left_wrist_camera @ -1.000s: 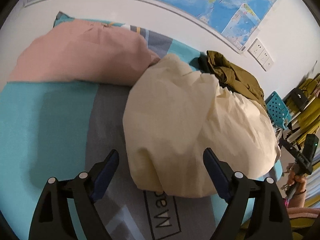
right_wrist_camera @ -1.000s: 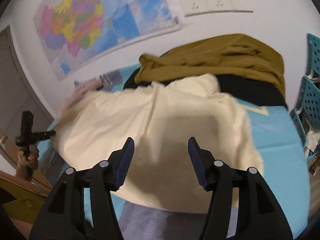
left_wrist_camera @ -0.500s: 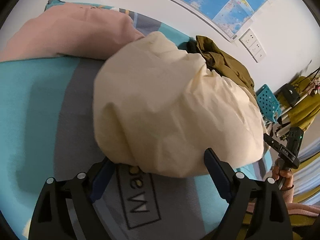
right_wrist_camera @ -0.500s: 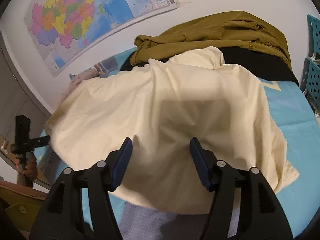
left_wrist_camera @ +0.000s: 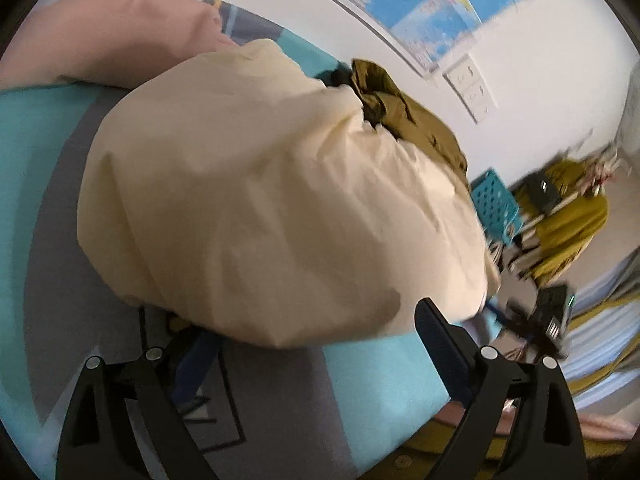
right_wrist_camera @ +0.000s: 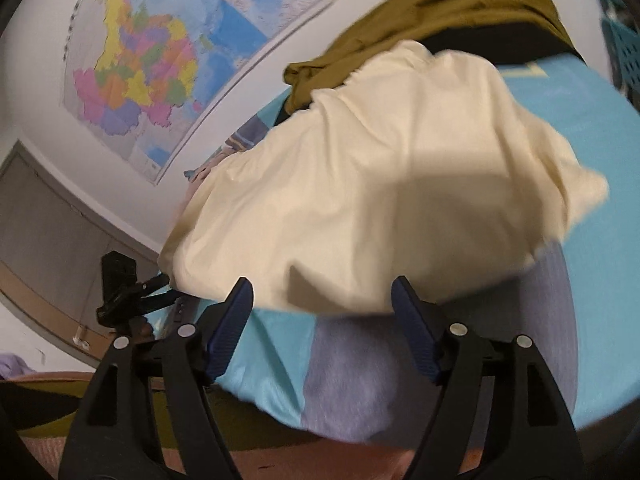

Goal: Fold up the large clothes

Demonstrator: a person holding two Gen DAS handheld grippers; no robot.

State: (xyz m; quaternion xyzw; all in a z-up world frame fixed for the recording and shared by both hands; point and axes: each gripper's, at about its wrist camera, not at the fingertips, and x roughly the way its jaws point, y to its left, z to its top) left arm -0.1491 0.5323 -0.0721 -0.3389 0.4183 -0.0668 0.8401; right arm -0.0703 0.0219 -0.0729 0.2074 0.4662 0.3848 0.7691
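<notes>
Cream cloth (left_wrist_camera: 280, 200), a large rumpled garment or sheet, lies heaped on a bed covered by a teal and grey bedspread (left_wrist_camera: 24, 152). In the left wrist view, going from left to right, a pink blanket (left_wrist_camera: 108, 32) sits at the far left near the wall, its edge meeting the cream heap; the heap fills the middle; an olive garment (left_wrist_camera: 408, 116) lies bunched against its far right side; beyond that stand a teal basket (left_wrist_camera: 496, 204) and, on the white wall above, a map (left_wrist_camera: 432, 4) and a row of sockets (left_wrist_camera: 472, 84). The left tongs (left_wrist_camera: 312, 340) are spread wide at the near edge of the heap, whose front hem overhangs one blue pad so that only the right pad shows clearly; whether either pad touches the cloth cannot be told. In the right wrist view, a coloured map (right_wrist_camera: 160, 56) hangs on the wall at left, the left tongs (right_wrist_camera: 132, 292) appear below it beside the cloth's corner, the cream cloth (right_wrist_camera: 380, 184) spreads across the middle with the olive garment (right_wrist_camera: 432, 12) behind it, and bare teal bedspread (right_wrist_camera: 600, 128) lies to the right. The right tongs (right_wrist_camera: 324, 312) are also spread apart, their blue tips at the cloth's near hem, pinching nothing.
</notes>
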